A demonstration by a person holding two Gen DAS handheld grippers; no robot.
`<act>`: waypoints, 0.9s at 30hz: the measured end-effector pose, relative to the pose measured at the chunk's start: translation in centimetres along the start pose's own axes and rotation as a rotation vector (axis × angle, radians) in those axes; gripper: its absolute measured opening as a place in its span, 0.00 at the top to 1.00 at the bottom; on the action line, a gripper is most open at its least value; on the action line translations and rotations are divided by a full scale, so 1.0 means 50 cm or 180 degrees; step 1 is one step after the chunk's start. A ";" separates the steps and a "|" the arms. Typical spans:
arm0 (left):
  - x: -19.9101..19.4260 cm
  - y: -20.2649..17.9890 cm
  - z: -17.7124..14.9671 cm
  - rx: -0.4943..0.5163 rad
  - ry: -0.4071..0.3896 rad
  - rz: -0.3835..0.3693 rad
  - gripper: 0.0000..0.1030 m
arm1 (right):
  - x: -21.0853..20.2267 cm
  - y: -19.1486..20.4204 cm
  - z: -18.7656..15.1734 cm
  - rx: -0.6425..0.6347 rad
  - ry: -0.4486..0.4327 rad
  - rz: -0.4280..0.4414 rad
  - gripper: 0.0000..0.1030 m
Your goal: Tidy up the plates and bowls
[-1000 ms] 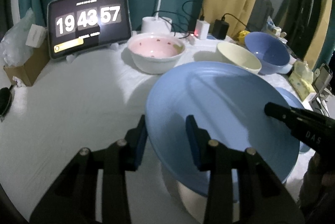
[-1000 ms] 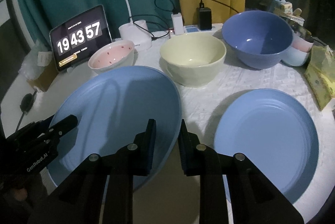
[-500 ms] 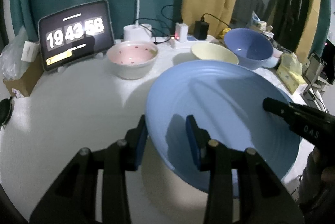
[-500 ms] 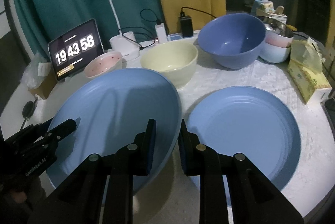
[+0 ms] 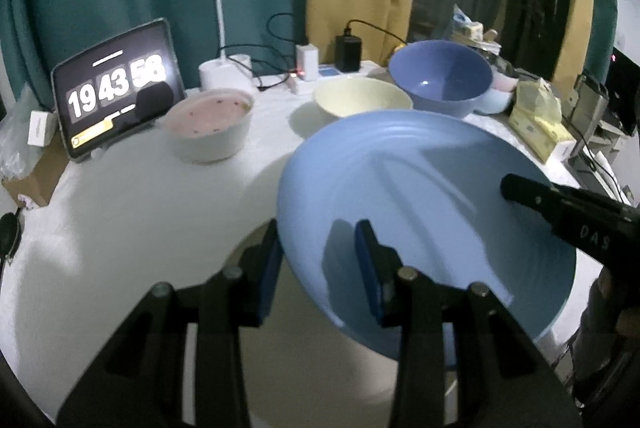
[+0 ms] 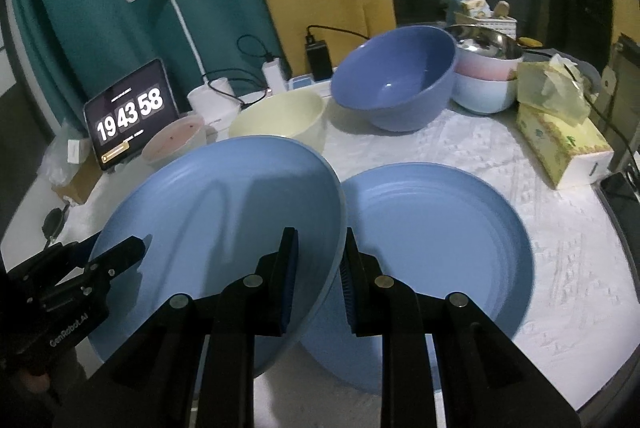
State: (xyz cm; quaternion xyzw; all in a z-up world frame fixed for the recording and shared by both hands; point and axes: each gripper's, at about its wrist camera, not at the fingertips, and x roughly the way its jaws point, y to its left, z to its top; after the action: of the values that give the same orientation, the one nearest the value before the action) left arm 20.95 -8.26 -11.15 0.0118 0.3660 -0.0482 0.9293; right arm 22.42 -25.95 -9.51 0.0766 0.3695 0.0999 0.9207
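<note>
Both grippers hold one large blue plate [image 5: 420, 196] in the air above the table. My left gripper [image 5: 318, 268] is shut on its left rim; my right gripper [image 6: 318, 268] is shut on its right rim [image 6: 224, 228]. The left gripper also shows in the right wrist view [image 6: 116, 260], and the right gripper's finger [image 5: 560, 204] in the left wrist view. A second blue plate [image 6: 436, 228] lies flat on the table to the right, its left edge under the held plate. A pink bowl [image 5: 210, 120], a cream bowl [image 5: 360, 100] and a dark blue bowl [image 5: 440, 76] stand behind.
A tablet clock [image 5: 116, 92] and a desk lamp [image 5: 220, 68] with chargers and cables stand at the back. Stacked pink and pale bowls [image 6: 486, 76] and a tissue box [image 6: 560, 144] sit at the right. A cardboard box [image 5: 28, 180] is at the left edge.
The held plate has risen and moved right, so that it now overlaps the left edge of the plate lying on the table. Both grips are unchanged.
</note>
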 end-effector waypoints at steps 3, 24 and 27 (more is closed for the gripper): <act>0.006 -0.022 0.002 0.0044 0.0013 -0.0016 0.64 | -0.005 -0.029 -0.001 0.0043 -0.0009 -0.0018 0.79; 0.081 -0.158 0.018 0.0349 0.0214 -0.0172 0.64 | 0.014 -0.175 -0.003 0.0310 0.0037 -0.0195 0.78; 0.094 -0.175 0.018 0.0392 0.0259 -0.0210 0.64 | 0.017 -0.194 -0.004 0.0333 0.0048 -0.0245 0.78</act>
State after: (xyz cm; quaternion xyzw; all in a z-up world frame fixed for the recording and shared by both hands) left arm 24.10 -17.41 -13.56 0.0588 0.4001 -0.1006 0.9090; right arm 24.11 -35.11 -12.30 0.1096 0.3838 0.0455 0.9158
